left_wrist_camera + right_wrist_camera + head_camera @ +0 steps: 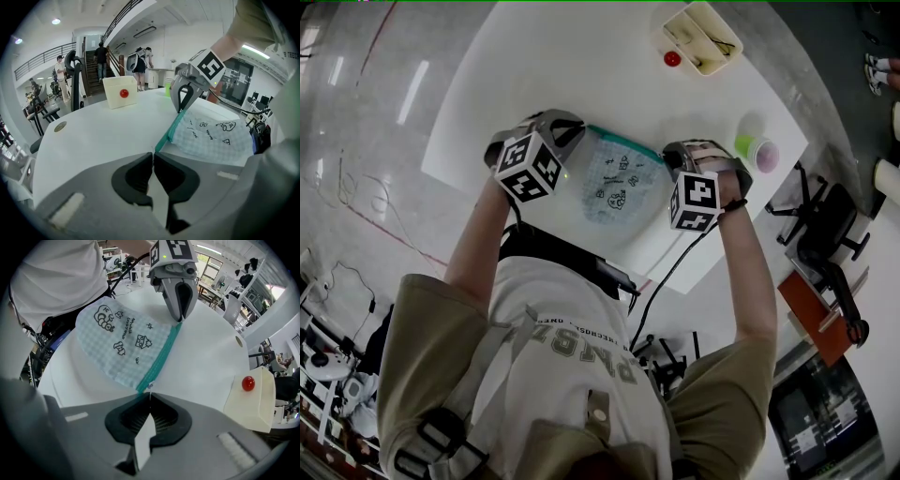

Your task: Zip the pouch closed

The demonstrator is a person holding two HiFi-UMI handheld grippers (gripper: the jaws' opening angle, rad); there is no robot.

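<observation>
A pale checked pouch [617,186] with doodle prints and a teal zipper edge [623,142] is stretched between both grippers over the white table [562,66]. My left gripper [577,133] is shut on the left end of that zipper edge [165,137], with its jaws [153,155] pressed together. My right gripper [671,156] points down and is shut at the other end, where a small metal zipper pull [149,386] sits at its jaws [149,398]. The pouch body [119,345] hangs toward the person. Each gripper shows in the other's view, right [183,98] and left [179,298].
A cream tray [717,33] stands at the table's far side with a red ball [672,58] by it. A green cup [757,151] stands near the right edge. An office chair [825,234] is to the right, beyond the table. People stand in the room's background.
</observation>
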